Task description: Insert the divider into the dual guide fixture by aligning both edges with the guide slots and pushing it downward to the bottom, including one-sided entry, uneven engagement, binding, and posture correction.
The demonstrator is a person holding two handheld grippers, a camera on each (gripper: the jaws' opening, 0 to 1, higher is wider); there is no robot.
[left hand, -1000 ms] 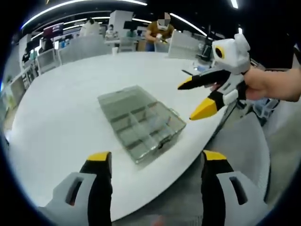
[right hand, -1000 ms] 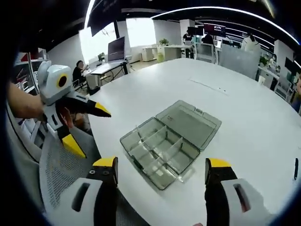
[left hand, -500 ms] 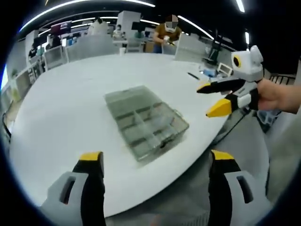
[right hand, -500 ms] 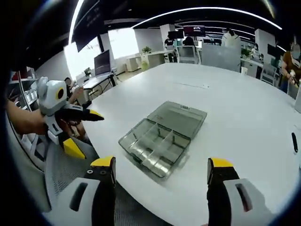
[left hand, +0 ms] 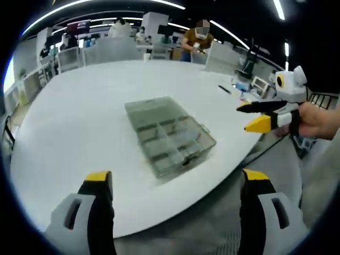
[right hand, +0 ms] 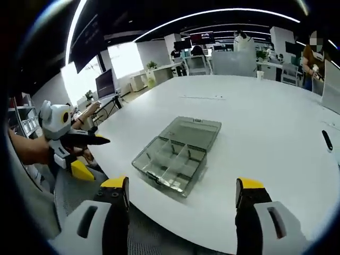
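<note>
The open box point(left hand: 169, 136) lies on the desk point(left hand: 74, 122) near its near edge, ahead of me between my two claws. Its lid point(right hand: 194, 131) lies flat on the far side, and cross walls split the near half into compartments. My left claw point(left hand: 175, 183) sits off the desk at its near edge. My right claw point(left hand: 254, 116) is off the desk's right edge, well apart from the box. A pen point(right hand: 326, 140) lies far right on the desk.
</note>
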